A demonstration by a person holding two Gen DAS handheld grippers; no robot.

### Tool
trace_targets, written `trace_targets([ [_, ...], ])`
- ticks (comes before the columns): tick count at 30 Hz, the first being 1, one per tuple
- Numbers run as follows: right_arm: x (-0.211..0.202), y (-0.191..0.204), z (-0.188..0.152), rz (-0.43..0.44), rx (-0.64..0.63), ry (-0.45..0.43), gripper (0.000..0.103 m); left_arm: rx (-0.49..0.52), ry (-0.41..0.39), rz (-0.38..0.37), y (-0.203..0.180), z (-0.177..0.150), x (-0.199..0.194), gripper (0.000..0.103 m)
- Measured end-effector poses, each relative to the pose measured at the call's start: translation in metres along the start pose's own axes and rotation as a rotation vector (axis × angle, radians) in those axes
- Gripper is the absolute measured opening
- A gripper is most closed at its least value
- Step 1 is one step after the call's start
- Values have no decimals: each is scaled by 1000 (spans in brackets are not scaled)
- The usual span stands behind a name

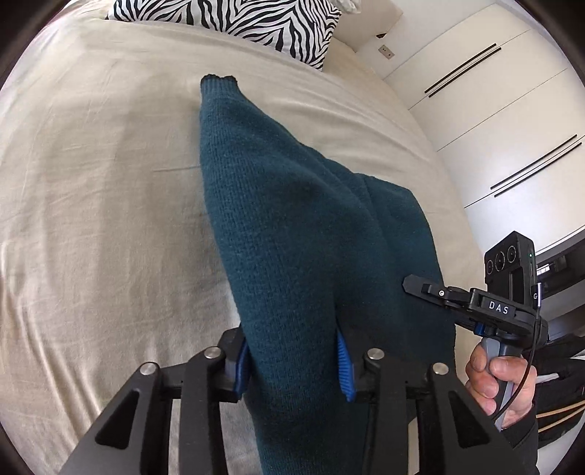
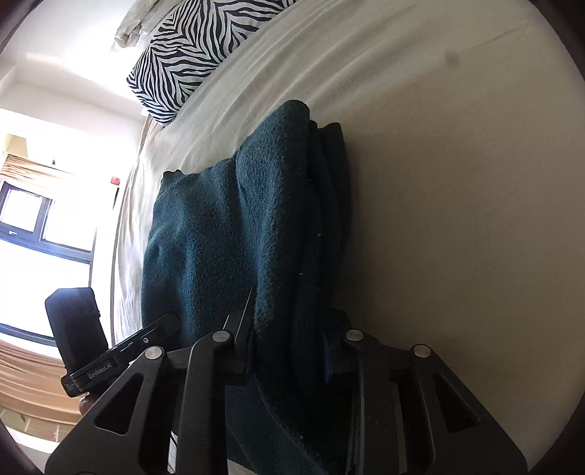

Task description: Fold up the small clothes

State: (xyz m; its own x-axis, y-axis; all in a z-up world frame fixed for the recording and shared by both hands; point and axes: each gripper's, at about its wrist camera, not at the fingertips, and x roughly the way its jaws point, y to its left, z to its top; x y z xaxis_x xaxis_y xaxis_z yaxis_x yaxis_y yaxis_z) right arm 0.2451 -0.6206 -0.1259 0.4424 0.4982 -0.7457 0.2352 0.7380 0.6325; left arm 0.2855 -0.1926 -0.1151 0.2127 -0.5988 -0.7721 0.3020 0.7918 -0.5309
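Teal knit is what you hold: one small sweater (image 1: 292, 226), and you grip it with both tools at the same time. Your left gripper (image 1: 294, 369) has its two blue pads (image 1: 345, 369) pressed on a thick fold of the wool, one pad on each side. Your right gripper (image 2: 289, 350) is also closed on the garment, with several layers bunched between its two fingers.

The sweater hangs from both grips and stretches away over one beige bedsheet (image 1: 102, 204); whether its far end touches the sheet, I cannot tell. One cuff or hem with a dark edge is at the far end.

You can count one zebra-print pillow (image 1: 256, 22) at the head of the bed, and two pairs of black handles on the white wardrobe (image 1: 486, 120) at the right.
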Motion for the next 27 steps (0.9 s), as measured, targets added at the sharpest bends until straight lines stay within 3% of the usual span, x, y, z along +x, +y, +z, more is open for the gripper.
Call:
trace_targets([
  [6,-33,61,-27,-2,-85,-25,23,19,-53,-8,-2,-22,-64,38],
  [15,-33,154,-114,125,-170,25,23,55,-107,61,38,-88,-181,39],
  [21,0,185,-173,173,-168,92,23,11,-99,88,89,-141,-207,39],
  [27,37,189,-224,180,-131,134,23,-9,-76,113,129,-172,-199,40],
])
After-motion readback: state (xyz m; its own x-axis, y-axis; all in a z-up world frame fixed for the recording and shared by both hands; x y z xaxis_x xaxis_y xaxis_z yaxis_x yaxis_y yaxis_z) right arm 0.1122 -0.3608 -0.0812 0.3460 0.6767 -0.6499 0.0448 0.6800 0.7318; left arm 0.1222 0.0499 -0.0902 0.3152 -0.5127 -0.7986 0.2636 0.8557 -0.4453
